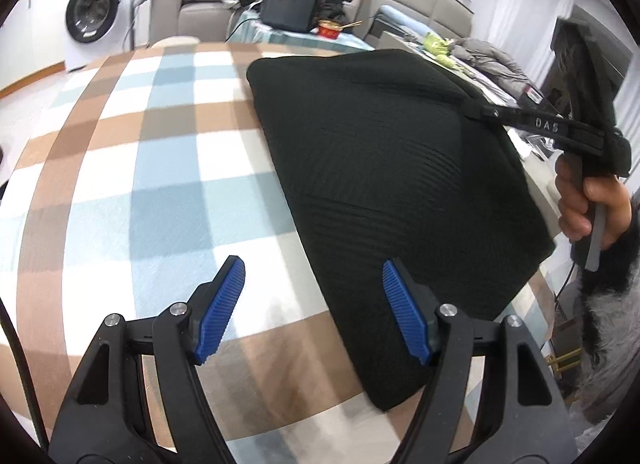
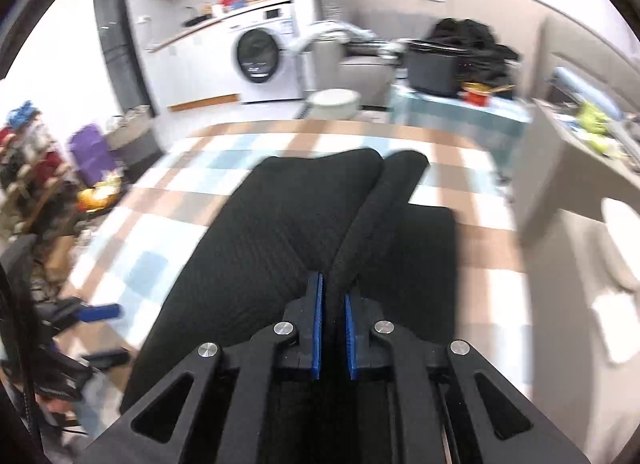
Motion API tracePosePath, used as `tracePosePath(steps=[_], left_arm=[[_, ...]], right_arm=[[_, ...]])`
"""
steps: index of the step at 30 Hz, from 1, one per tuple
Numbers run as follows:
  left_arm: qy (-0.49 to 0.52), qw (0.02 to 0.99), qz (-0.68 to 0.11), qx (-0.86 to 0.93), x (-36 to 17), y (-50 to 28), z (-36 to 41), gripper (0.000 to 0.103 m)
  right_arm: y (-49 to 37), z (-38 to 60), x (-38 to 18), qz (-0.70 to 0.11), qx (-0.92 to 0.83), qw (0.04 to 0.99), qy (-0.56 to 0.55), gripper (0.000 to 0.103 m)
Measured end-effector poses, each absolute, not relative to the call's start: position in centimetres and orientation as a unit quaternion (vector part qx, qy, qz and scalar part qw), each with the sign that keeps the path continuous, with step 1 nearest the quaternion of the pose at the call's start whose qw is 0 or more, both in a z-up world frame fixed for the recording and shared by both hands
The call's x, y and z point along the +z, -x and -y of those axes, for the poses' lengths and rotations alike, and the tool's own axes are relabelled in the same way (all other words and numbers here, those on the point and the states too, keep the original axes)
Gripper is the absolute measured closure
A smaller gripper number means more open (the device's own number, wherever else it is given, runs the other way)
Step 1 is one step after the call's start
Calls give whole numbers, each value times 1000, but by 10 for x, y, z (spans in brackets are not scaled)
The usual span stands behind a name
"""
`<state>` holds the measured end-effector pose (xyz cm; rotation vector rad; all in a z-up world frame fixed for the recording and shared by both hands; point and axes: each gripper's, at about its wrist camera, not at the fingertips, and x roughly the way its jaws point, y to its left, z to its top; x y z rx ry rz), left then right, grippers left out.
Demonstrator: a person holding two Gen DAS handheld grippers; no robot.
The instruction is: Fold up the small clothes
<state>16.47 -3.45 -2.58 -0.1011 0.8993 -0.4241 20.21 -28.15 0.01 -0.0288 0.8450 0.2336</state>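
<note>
A black knit garment (image 1: pixel 384 168) lies on the plaid-covered table (image 1: pixel 160 152), its right side lifted. My left gripper (image 1: pixel 314 284) is open and empty, hovering over the garment's near left edge, one blue pad over the cloth and one over the garment. My right gripper (image 1: pixel 476 114) shows in the left wrist view at the right, shut on the garment's raised edge. In the right wrist view the right gripper (image 2: pixel 333 290) is shut on a fold of the black garment (image 2: pixel 272 232), which hangs down to the table. The left gripper (image 2: pixel 96 312) shows at the lower left there.
A washing machine (image 1: pixel 94 16) stands at the back left. A second table (image 1: pixel 304 34) behind holds a dark box (image 1: pixel 289 12), a red bowl (image 1: pixel 330 28) and dark clothes. A cluttered counter (image 1: pixel 480 60) is to the right. A sofa (image 1: pixel 200 4) stands behind.
</note>
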Motion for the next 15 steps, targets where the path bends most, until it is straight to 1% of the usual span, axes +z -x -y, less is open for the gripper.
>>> tracePosePath(steps=[5, 7, 10, 11, 12, 15], left_arm=[[35, 868, -447, -215, -35, -173, 57, 34], [31, 864, -454, -213, -40, -177, 65, 34], [32, 863, -458, -212, -41, -178, 69, 34], [34, 863, -458, -211, -41, -178, 70, 34], [33, 863, -458, -211, -42, -178, 70, 34], [32, 862, -460, -209, -44, -178, 69, 34]], right_arm=[[-222, 316, -59, -476, 59, 877, -1, 93], [-226, 321, -68, -487, 57, 872, -15, 89], [-219, 326, -61, -483, 74, 871, -45, 74], [-213, 329, -60, -490, 86, 866, -59, 63], [-206, 331, -60, -496, 99, 860, -71, 57], [-174, 333, -67, -506, 127, 848, -94, 57]])
